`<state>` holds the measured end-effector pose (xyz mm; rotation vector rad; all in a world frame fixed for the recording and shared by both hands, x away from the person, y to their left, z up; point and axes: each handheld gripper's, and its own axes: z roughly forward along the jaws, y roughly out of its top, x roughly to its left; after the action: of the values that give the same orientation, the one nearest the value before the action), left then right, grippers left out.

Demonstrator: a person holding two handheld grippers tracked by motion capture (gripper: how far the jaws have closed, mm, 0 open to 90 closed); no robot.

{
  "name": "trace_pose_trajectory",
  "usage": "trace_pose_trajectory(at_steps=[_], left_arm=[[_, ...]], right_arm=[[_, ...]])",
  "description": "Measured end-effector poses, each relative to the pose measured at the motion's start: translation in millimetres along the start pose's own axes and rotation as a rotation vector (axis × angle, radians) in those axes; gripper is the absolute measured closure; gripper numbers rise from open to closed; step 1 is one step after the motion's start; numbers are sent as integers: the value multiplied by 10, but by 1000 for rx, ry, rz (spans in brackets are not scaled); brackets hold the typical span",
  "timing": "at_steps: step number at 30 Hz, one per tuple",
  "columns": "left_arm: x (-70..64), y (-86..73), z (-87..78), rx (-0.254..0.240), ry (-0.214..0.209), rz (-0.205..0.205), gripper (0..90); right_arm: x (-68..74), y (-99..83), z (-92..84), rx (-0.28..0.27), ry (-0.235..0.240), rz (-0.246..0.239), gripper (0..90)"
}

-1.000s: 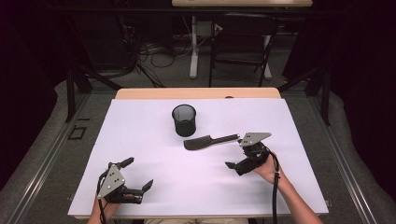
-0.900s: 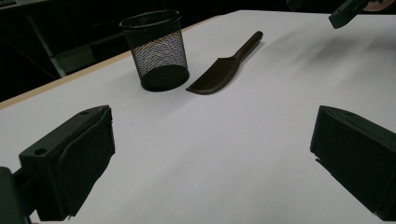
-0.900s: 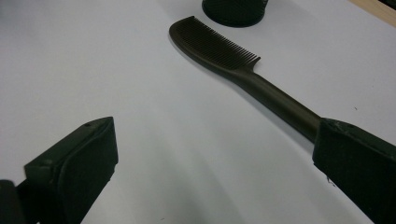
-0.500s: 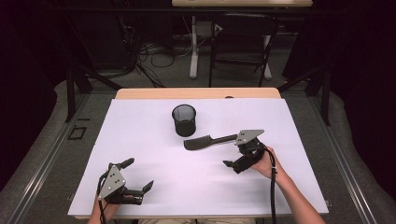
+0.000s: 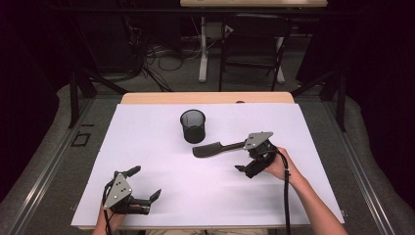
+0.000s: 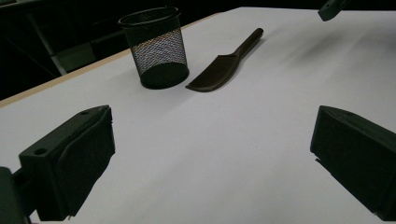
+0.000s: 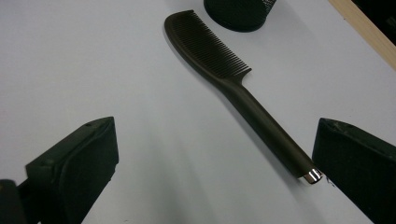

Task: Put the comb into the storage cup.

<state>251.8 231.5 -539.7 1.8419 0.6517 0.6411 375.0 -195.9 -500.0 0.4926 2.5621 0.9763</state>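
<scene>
Two grippers, both with jaws spread: right gripper beside the comb handle at frame centre; left gripper lower left, empty.

Right claw nearer comb handle

Mesh cup cut off by the right gripper view's top edge, comb handle's end behind the right tongs.
</scene>
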Motion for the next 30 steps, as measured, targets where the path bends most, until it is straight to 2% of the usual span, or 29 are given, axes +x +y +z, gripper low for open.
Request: trace_pose_trajectory(at_steps=[6, 12, 16, 18, 20, 21, 27, 29, 30], left_arm=[[5, -1, -8, -3, 0, 0, 0], [2, -1, -1, 3, -3, 1, 0], [3, -1, -1, 2, -1, -2, 0], [2, -2, 2, 2, 1, -7, 0], [1, -2, 5, 7, 0, -3, 0], [-1, -2, 5, 8, -1, -1, 0], [5, -4, 2, 4, -2, -7, 0], [5, -3, 2, 4, -2, -5, 0], [4, -3, 3, 4, -2, -5, 0]], right_arm=[[-51, 54, 51, 15, -1, -39, 0], [-131, 105, 110, 35, 24, -65, 0], [-173, 150, 143, 60, 30, -86, 2], [-202, 175, 150, 72, 42, -107, 30], [-220, 195, 156, 85, 56, -103, 28], [-236, 204, 168, 87, 61, -118, 27], [-295, 250, 248, 143, 66, -141, 0], [-320, 279, 271, 147, 63, -166, 0], [-325, 291, 279, 151, 63, -158, 0]])
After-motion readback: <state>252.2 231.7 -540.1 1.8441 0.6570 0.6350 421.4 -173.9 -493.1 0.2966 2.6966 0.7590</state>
